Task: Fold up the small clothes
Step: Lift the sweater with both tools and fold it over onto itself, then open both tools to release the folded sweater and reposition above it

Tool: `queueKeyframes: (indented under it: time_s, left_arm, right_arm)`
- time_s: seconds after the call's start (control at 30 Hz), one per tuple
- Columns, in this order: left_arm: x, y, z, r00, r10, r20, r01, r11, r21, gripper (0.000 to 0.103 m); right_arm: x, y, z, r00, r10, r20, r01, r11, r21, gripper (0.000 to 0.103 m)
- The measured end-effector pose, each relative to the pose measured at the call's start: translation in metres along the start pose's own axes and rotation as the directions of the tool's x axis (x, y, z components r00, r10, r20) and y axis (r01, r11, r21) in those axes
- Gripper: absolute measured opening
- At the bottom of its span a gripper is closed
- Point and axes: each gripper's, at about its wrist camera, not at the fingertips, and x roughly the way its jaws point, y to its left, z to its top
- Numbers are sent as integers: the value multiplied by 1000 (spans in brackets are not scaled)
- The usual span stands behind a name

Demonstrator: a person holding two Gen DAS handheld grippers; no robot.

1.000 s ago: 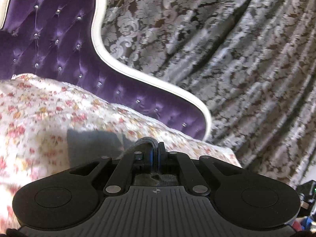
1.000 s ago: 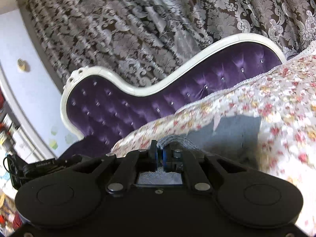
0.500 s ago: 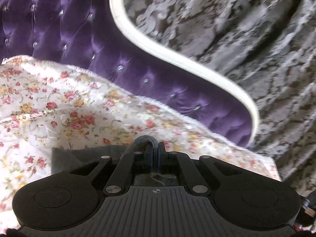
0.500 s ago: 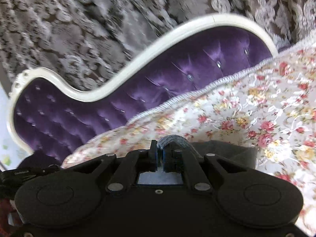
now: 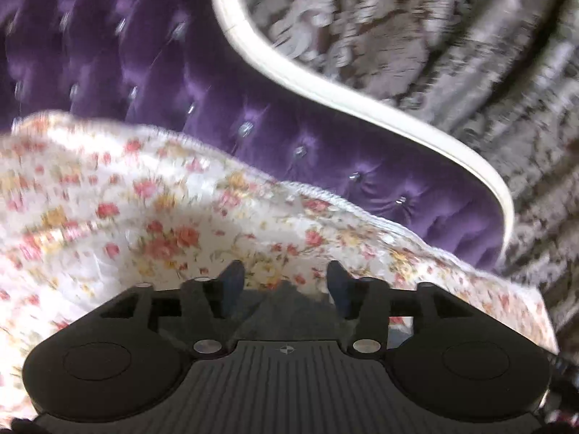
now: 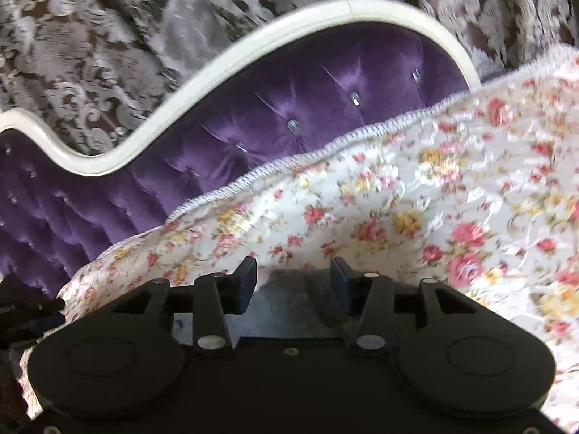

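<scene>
A small dark grey garment (image 5: 289, 311) lies on the floral bedspread (image 5: 108, 217), mostly hidden under my left gripper (image 5: 286, 282). That gripper's jaws are opening; the grey cloth sits low between them and the pads do not press it. In the right wrist view the same grey garment (image 6: 293, 300) lies under my right gripper (image 6: 295, 278), whose jaws are also opening with the cloth between them, untouched by the pads. Both grippers point down over the bed toward the headboard.
A purple tufted headboard (image 5: 144, 83) with a curved white frame (image 5: 325, 86) stands just beyond the bedspread's corded edge (image 6: 325, 148). Grey damask curtains (image 6: 108, 36) hang behind it. The flowered bedspread (image 6: 470, 199) spreads ahead and to the sides.
Both grippers came down toward the bed with a grey cloth edge pinched, then let it go. Their jaws now stand apart and the garment lies flat beneath them.
</scene>
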Motion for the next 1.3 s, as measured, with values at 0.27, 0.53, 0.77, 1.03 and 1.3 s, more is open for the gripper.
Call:
queueKeyframes:
  time_s: [0.27,0.53,0.77,1.03,1.3]
  left_arm:
    - [-25,-57,-55,996,-12,-87,39,946,322,66]
    - [11,-69,-91,982,128,-136,-50,880,472,66]
    - [18,-59,-90,976,146,-163,-60,895,442,79]
    - [22,-57,-91,974,139,-177,-55,910,412,82]
    - [25,-56,-88,969,142,-203,-50,915,400,83]
  right_arm:
    - [-34,60,-42,998,57,-30,-64,957,-282,56]
    - [-14,98,-79,995,-3,-97,-43,883,-467,56]
    - [17,74,-67,986,-143,-83,92,889,-448,59]
    - [-5,61,-58,993,-93,-79,56,924,-378,62]
    - [-34,69,-88,989,-117,-95,52,857,-512,64]
